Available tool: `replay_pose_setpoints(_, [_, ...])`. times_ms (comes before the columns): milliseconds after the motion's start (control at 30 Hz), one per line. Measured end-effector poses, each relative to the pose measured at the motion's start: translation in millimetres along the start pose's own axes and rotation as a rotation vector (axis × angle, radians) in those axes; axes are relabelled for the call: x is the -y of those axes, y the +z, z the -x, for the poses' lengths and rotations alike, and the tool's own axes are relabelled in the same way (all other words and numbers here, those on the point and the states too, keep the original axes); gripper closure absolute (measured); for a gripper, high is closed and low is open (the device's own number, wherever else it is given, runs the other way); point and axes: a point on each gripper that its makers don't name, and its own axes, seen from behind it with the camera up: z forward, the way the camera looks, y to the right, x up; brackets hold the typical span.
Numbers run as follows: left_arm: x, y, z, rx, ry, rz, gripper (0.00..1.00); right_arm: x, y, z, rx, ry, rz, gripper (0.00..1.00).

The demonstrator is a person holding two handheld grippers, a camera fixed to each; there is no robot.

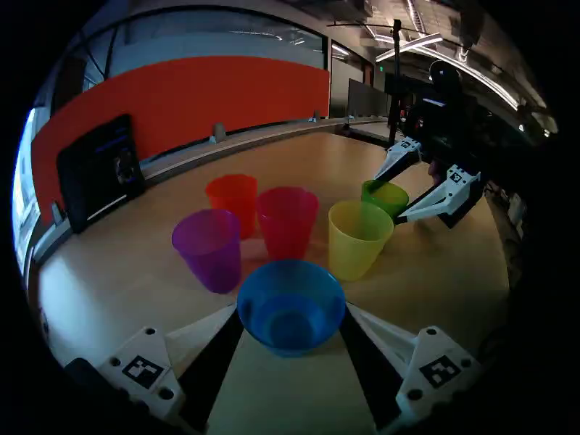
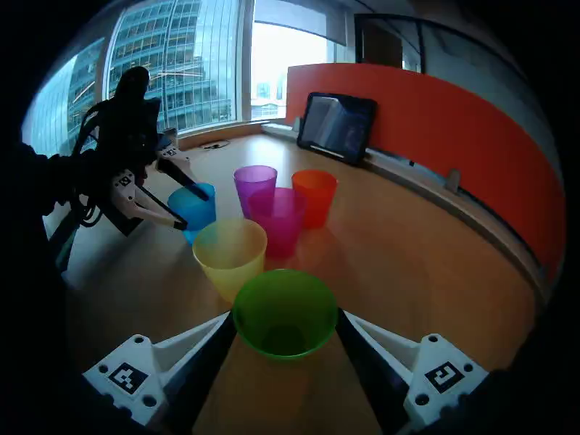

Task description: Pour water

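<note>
Left gripper [image 1: 291, 312] fingers clasp the blue cup [image 1: 291, 304], right gripper [image 2: 286, 315] fingers clasp the green cup [image 2: 285, 310], both cups apparently standing on the bench [image 1: 435, 290]; likely light, thin, squeezable plastic, best held gently mid-wall.

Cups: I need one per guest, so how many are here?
6: blue in the left tongs, green in the right tongs, and yellow, pink, orange and purple clustered between them on the table. None seems hidden.
</note>
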Motion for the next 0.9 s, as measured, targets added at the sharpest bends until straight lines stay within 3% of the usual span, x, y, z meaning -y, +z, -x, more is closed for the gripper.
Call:
replay_pose_setpoints(133, [0.1, -0.4, 0, -0.003, 0.000, -0.002, 0.14, -1, 0.6, 0, 0.000, -0.002, 0.005, 0.07])
replay_pose_setpoints(367, [-2.9, -6.3, -6, -0.022, -0.005, -0.010, 0.14, 1, -1.9, 0, -0.004, 0.001, 0.010, 0.08])
replay_pose_setpoints(900, [-11.0, -41.6, -50, -0.137, -0.007, -0.054, 0.14, 7, -39.7, -59, -0.151, 0.004, 0.033, 0.08])
